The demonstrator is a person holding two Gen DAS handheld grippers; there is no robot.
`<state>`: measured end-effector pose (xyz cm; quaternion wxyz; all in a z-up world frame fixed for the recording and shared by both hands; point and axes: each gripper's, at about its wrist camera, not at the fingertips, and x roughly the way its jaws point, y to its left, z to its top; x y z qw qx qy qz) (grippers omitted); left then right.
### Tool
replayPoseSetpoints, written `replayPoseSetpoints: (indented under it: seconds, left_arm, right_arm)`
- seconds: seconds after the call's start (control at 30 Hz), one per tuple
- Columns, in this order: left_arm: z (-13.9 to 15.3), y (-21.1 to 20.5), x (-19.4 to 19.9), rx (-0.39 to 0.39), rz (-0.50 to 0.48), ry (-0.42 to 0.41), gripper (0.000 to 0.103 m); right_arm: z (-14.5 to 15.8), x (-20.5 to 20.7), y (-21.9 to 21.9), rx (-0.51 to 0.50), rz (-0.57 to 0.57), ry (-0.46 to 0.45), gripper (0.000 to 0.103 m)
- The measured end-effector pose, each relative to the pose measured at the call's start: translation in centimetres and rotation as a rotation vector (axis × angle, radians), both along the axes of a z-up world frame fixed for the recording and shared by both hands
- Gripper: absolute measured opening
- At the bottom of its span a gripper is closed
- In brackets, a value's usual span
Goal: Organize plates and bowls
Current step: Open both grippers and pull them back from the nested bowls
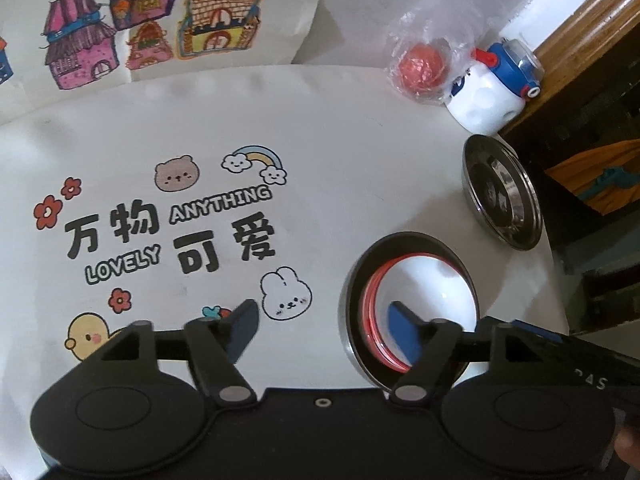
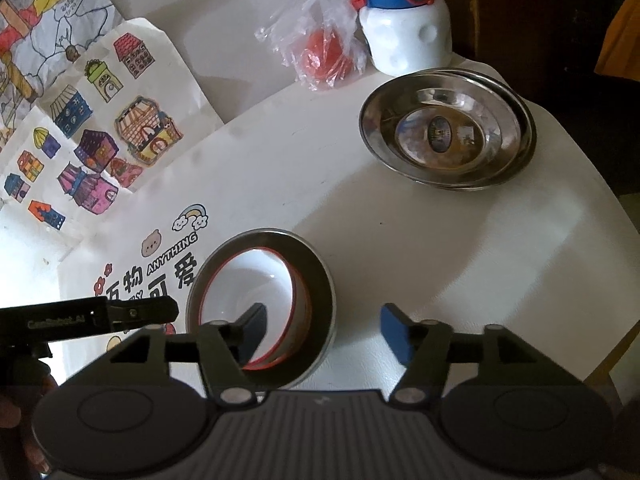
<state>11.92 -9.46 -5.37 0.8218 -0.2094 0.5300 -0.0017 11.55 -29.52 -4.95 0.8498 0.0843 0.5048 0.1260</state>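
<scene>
Nesting: two bowls (image 2: 260,300); perhaps two plates (image 2: 448,128).

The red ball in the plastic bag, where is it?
The red ball sits at the table's far edge, just left of the white bottle and behind the steel plates.

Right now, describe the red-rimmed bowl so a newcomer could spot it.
On the white table, beside the cartoon lettering, stands a steel bowl. Nested inside it is the red-rimmed bowl: white inside, unlike the bare steel plates stacked near the bottle.
</scene>
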Motion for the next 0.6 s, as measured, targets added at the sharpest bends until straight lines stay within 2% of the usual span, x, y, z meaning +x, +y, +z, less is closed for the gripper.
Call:
replayPoseSetpoints:
  seconds: [0.13, 0.23, 0.33, 0.6]
  left_arm:
    - [0.0, 0.3, -0.2, 0.007, 0.016, -0.001, 0.087]
    - [0.0, 0.6, -0.4, 0.006, 0.027, 0.000, 0.090]
    - [-0.1, 0.9, -0.7, 0.013, 0.041, 0.002, 0.097]
    - [-0.5, 1.5, -1.2, 0.035, 0.067, 0.015, 0.102]
  right_arm:
    - [0.1, -0.3, -0.3, 0.002, -0.018, -0.008, 0.087]
    - [0.2, -0.5, -0.6, 0.004, -0.036, -0.017, 0.096]
    - [0.3, -0.7, -0.8, 0.002, -0.052, -0.027, 0.102]
    - [0.5, -1.3, -1.3, -0.022, -0.085, -0.036, 0.103]
